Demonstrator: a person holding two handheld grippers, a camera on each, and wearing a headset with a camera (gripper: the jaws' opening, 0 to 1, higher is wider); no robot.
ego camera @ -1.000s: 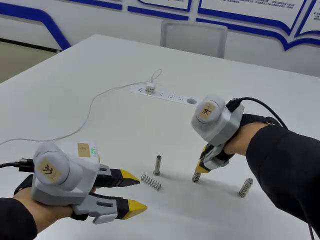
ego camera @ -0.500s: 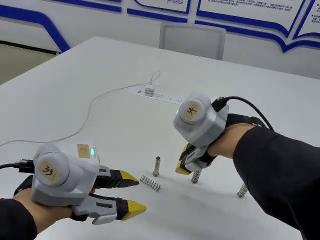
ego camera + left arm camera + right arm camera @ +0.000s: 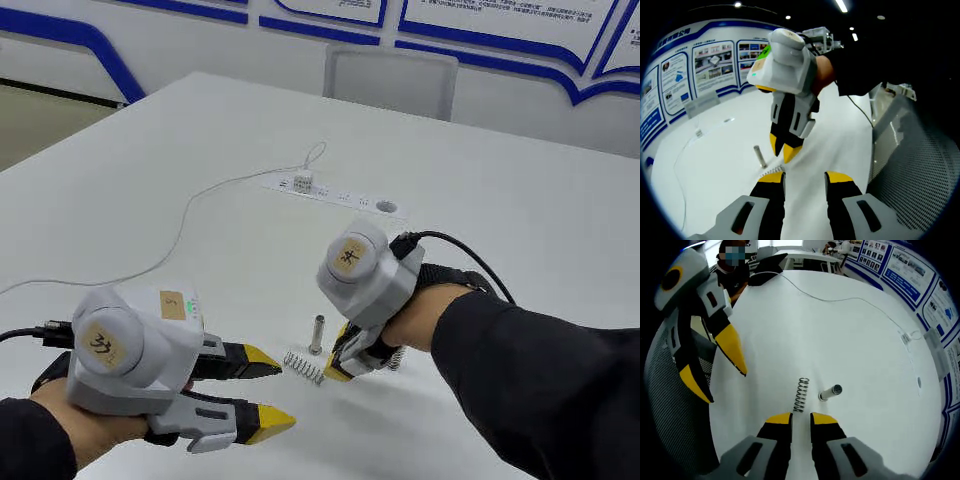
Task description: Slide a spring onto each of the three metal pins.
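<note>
Bearing tan sticker, right tool hangs beside spring.

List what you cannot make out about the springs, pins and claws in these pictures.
1. Sprung pin: head view, mostly hidden behind the right claw.
2. Any third pin: head view, the sleeve covers that stretch of table.
3. Loose spring: left gripper view, largely behind the left claw.
4. Wall posters: text too small in every view.

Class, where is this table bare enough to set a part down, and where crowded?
Bare: between the power strip and the pin; left of the cable. Crowded: around the loose spring, between left claw and right claw.
</note>
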